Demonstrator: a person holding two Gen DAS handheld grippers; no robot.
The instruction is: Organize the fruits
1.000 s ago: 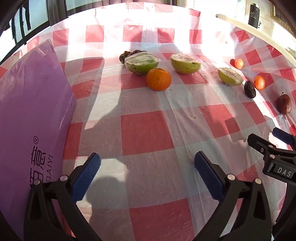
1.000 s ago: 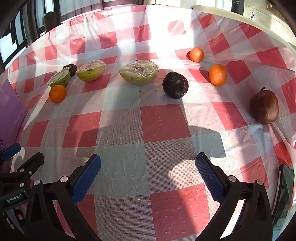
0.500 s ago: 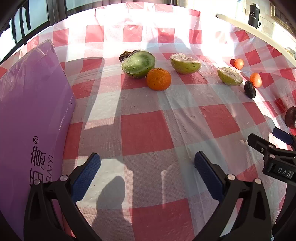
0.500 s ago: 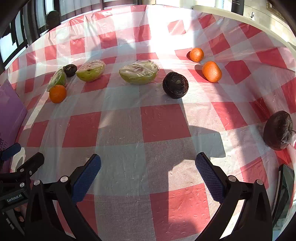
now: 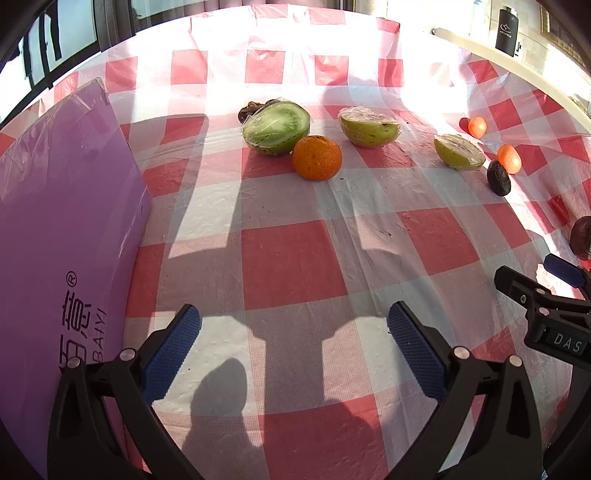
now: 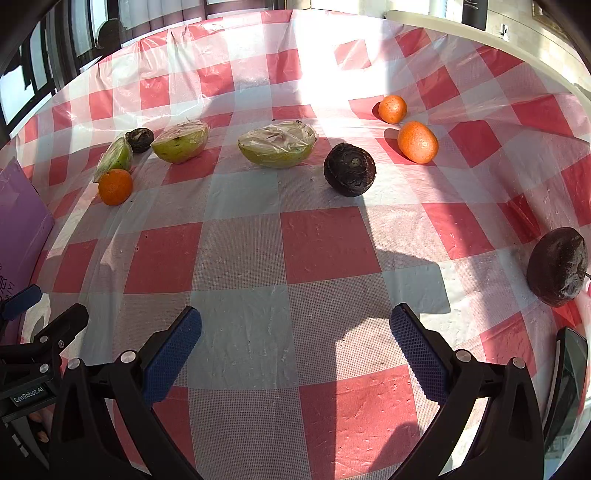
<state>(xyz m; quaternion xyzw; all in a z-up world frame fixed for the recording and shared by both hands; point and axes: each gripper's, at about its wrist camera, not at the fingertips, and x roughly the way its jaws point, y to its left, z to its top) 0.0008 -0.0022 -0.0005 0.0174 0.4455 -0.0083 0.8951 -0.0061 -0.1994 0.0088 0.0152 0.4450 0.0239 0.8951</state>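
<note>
While both pairs of blue-padded fingers stand spread wide with nothing between them, the left gripper and right gripper hang low over the near part of the table, side by side; each shows at the edge of the other's view.

Surface: a red-and-white checked plastic tablecloth, glossy, wrinkled, with strong sunlight and hard shadows across it. A purple board with printed lettering stands tilted along the left edge, beside the left gripper.

Fruits lie in a loose row across the far half of the cloth, well apart from both grippers:
- cut green melon half, wrapped in film, cut face tilted toward the camera; a small dark fruit just behind it
- orange just in front of the melon half, touching or nearly so
- wrapped yellow-green half, to the right of these
- second wrapped yellow-green half, farther right
- dark round fruit just beside that half
- two small oranges beyond it, near each other
- another dark fruit alone at the right edge, nearer than the rest

Room: dark-framed windows at far left, a pale ledge past the table's far right with a black container on it. A dark flat object sits at the right margin of the right wrist view; cannot tell what.
</note>
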